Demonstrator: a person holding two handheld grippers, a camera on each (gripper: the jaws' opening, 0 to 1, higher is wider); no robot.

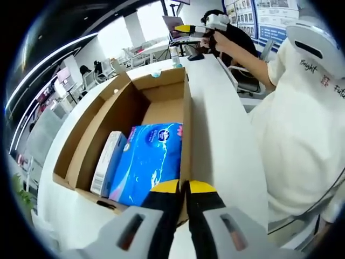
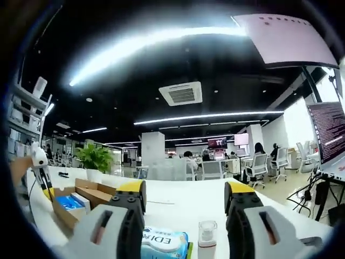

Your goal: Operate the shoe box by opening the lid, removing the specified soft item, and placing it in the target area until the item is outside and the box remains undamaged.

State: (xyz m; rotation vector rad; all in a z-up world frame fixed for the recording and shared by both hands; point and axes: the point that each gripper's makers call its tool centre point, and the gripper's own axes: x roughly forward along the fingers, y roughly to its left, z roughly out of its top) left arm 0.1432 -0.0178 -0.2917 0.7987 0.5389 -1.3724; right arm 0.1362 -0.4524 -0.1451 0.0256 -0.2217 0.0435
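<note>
Box open, soft pack not yet out

Box sits open on the white tabletop, flaps spread. Inside it, just ahead of the left tongs, lies the blue soft pack with a white carton beside it. Left tongs are closed, apparently pinching the box's near wall. Right tongs gape wide, holding nothing, well apart from the box. Judging by this, the lid step is done; lifting out and placing remain. Around: open office, chairs, ceiling lights.
</note>
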